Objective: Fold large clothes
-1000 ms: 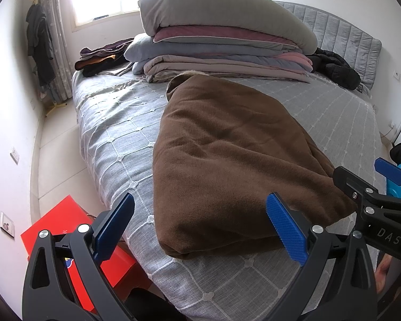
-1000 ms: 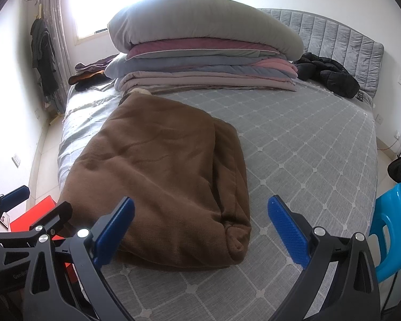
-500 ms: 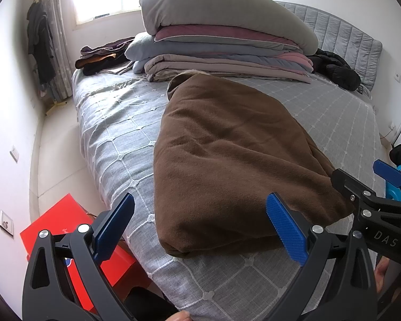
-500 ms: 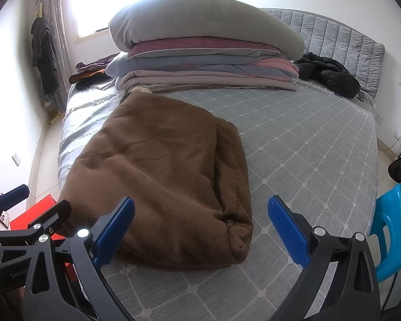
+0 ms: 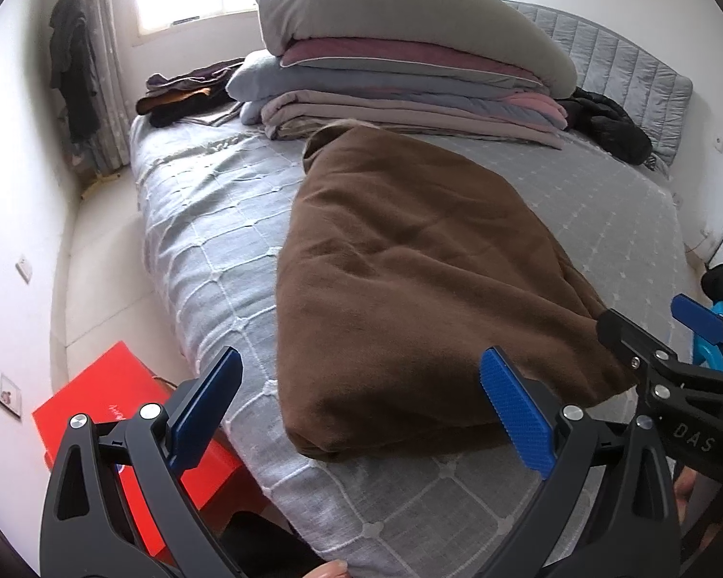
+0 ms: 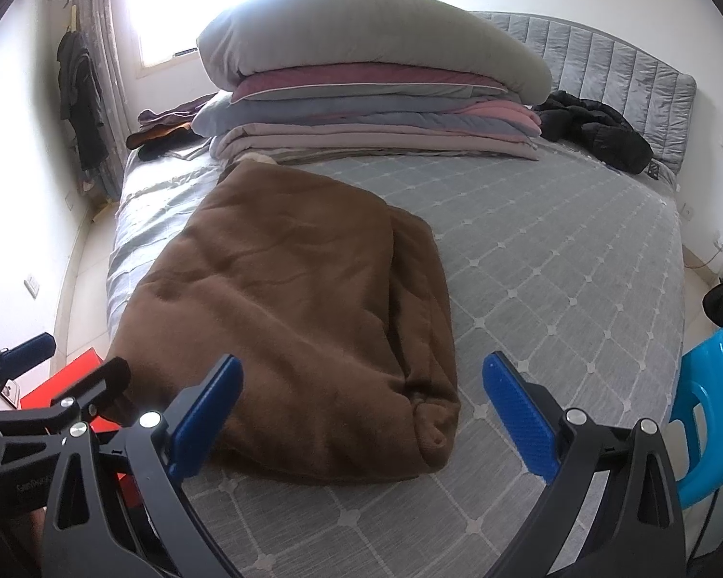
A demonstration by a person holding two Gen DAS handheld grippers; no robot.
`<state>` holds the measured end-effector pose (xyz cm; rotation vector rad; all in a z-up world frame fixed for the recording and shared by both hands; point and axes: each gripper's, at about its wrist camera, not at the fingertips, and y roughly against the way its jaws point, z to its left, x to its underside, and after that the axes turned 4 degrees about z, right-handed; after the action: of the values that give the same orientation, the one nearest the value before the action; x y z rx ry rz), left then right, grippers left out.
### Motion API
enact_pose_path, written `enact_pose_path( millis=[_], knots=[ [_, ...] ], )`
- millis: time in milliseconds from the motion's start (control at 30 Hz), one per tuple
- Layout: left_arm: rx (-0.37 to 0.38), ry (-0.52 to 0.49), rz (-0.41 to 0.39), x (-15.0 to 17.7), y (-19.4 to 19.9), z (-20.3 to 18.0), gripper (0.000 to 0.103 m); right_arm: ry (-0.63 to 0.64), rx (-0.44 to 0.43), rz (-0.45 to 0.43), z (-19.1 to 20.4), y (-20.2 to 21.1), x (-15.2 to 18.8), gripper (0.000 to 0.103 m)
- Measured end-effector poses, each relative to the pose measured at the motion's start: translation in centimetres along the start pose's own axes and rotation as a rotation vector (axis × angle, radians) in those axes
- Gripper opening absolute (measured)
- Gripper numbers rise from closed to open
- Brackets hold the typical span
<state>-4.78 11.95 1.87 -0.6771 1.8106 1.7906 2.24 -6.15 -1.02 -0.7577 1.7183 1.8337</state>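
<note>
brown garment [image 5: 409,279] is lying folded in a thick bundle on the bed [image 5: 207,221], running from the near edge back toward the pile at the far end. from the right wrist view it sits on the left half of the bed, nearer the left edge, with a rolled fold along its right side [image 6: 424,318] and a pale bit poking out at its far end.

left gripper [image 5: 361,404] is spread wide, nothing between the blue pads [image 5: 515,409], hanging just over the near edge in front of the garment's near left corner. right gripper [image 6: 361,409] is spread wide too, empty, hovering over the near edge at the garment's near right corner. each one shows up in the other's camera, so they're side by side, not touching the cloth as far as i can tell.

behind the garment there's a stack of folded quilts [image 6: 371,120] with a big grey pillow on top. black jacket [image 6: 597,130] at the far right corner by the headboard [image 6: 617,77], dark clothes [image 5: 188,91] at the far left corner. red box [image 5: 111,414] on the floor left of the bed, blue chair [image 6: 713,414] on the right.
</note>
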Motion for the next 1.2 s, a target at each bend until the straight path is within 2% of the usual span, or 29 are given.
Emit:
enact_pose_path(
  millis=[400, 1133, 1200],
  knots=[
    [-0.028, -0.013, -0.002, -0.15, 0.12, -0.18, 0.096, -0.003, -0.003, 0.004, -0.15, -0.08, 0.05, 0.096],
    [-0.021, -0.018, -0.016, -0.02, -0.18, -0.36, 0.096, -0.003, -0.010, 0.014, -0.34, -0.72, 0.22, 0.096],
    [-0.003, -0.012, -0.010, -0.08, -0.30, -0.28, 0.096, -0.005, -0.012, 0.015, -0.32, -0.78, 0.20, 0.096]
  ],
)
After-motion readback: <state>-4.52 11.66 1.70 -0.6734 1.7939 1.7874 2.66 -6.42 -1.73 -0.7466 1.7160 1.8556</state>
